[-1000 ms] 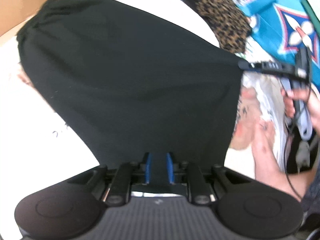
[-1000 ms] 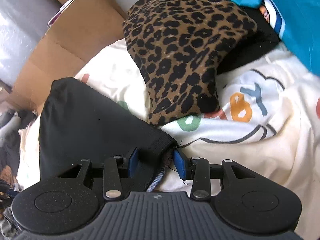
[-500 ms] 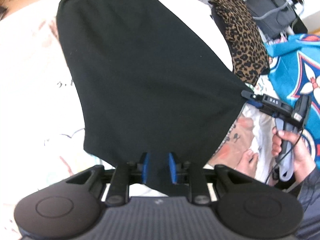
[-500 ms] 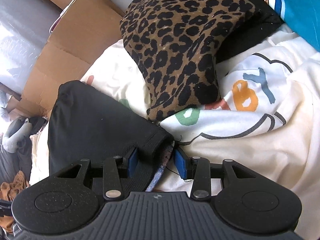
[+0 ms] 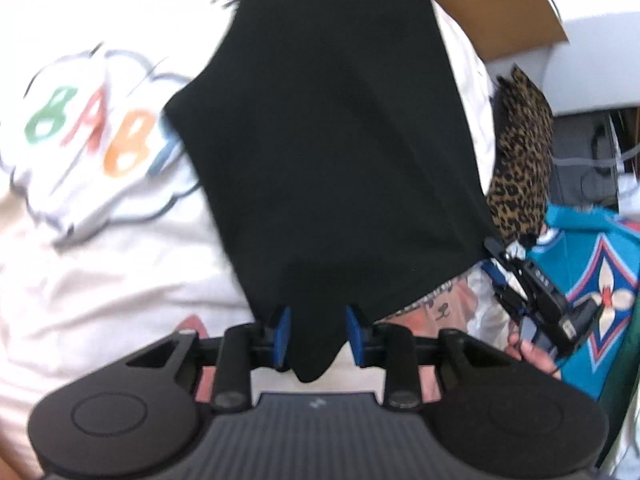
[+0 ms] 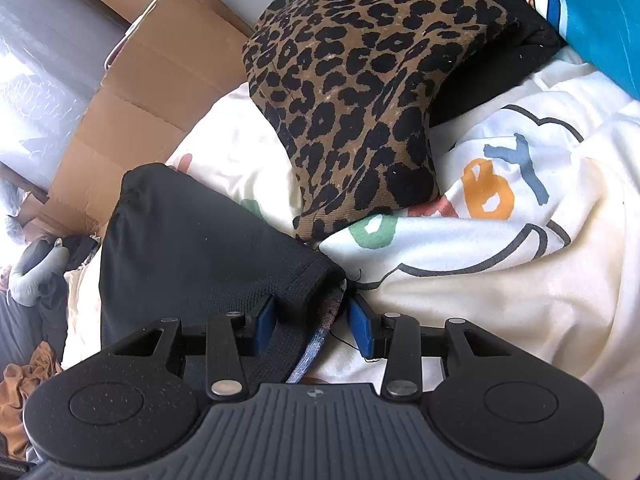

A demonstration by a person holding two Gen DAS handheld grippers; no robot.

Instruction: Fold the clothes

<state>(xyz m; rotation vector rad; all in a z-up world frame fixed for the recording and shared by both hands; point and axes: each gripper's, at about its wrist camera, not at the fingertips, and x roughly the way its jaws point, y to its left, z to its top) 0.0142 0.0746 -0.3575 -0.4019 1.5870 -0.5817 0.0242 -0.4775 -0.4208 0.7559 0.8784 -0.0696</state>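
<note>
In the left wrist view, a white blanket (image 5: 100,240) printed with coloured letters fills the left of the frame. The black garment (image 5: 332,152) runs from top centre down to the bottom centre. There its corner hangs between the blue pads of the left gripper (image 5: 318,338), whose jaws are opening, the cloth loose between them. At right, the right gripper (image 5: 520,280) sits at the garment's other corner, below the leopard-print cloth (image 5: 520,160).

In the right wrist view the garment lies lower left. Its hemmed corner sits between the right gripper's (image 6: 312,324) spread pads, and I cannot tell whether it is gripped.

To do this well, I judge each corner should be let go only once it lies flat and square on the blanket.
</note>
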